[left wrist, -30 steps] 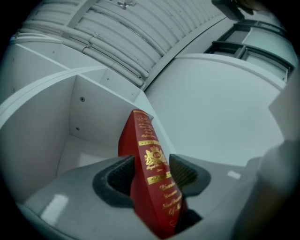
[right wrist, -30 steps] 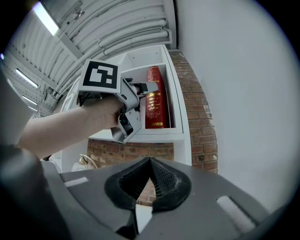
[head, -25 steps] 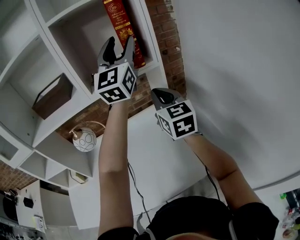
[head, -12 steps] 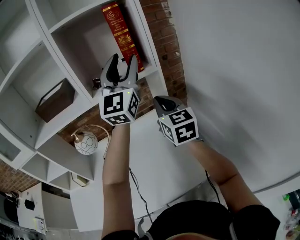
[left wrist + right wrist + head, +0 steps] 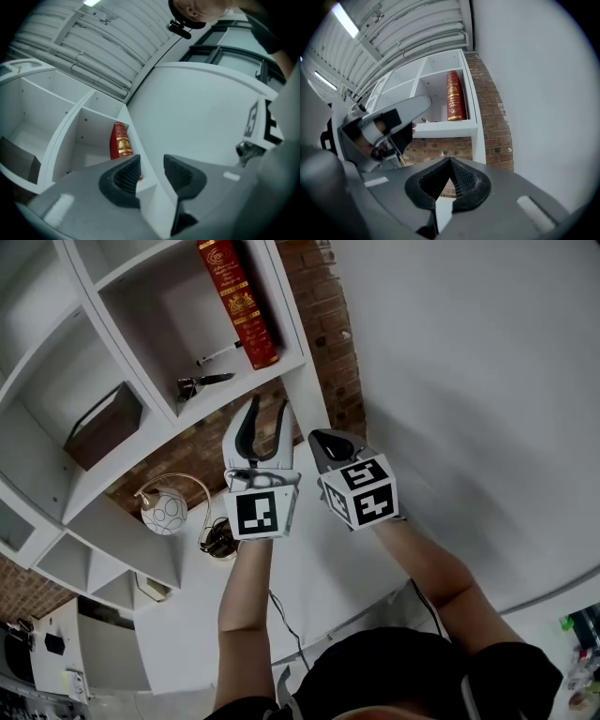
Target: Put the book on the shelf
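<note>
Head view: red book (image 5: 236, 302) upright on shelf (image 5: 242, 382); left gripper (image 5: 267, 409) empty, jaws just narrowing; right gripper (image 5: 317, 437) closed.

1. Book (image 5: 236, 301) — red, with its gold-stamped spine facing out. It stands upright inside a compartment, close against the side wall.
2. Shelf (image 5: 253, 381) — white, divided into open compartments. The book's compartment is at the end.

We are seeing bright, even white light coming from the ceiling strip lights (image 5: 345, 21). Both gripper views are bowing straight lines and darkening at the corners, while the nearest foreground is blurring.
</note>
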`<state>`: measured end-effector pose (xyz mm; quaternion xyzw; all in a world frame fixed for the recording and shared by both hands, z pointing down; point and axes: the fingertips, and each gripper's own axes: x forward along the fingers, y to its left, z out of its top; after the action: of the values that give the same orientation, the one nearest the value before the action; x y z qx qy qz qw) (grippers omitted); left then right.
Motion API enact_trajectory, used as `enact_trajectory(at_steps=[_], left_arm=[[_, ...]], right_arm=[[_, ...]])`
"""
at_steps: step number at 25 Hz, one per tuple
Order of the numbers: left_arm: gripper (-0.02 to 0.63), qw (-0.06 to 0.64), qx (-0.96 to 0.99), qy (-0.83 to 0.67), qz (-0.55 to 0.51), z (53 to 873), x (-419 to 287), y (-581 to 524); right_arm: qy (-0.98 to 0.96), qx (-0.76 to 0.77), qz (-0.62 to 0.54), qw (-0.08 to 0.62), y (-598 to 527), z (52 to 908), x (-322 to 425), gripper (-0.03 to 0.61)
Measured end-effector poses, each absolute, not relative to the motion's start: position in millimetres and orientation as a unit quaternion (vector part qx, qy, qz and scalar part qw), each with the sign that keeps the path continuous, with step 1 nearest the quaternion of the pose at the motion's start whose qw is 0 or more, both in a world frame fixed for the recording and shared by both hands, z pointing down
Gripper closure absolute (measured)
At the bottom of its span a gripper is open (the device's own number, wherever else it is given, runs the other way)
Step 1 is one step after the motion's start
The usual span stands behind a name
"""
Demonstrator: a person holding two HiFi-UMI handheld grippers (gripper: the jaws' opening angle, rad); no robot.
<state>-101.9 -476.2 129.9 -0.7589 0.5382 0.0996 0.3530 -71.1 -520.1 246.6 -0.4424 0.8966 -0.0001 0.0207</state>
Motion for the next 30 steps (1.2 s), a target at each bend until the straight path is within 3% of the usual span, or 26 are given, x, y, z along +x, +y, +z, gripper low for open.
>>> enact_trajectory(at_steps=[8, 30], left_arm=[[0.494, 0.259, -0.778, 0.565, 0.086, 220, -114, -450], [0.535, 0.165, -0.786, 0.594, 0.042, 319, -111, -368]], right_arm=[[0.901, -0.434, -0.018, 0.025, -495, 269, -69, 0.581], [0.92, -0.389, -0.047, 0.021, -407, 328, -78, 0.581]])
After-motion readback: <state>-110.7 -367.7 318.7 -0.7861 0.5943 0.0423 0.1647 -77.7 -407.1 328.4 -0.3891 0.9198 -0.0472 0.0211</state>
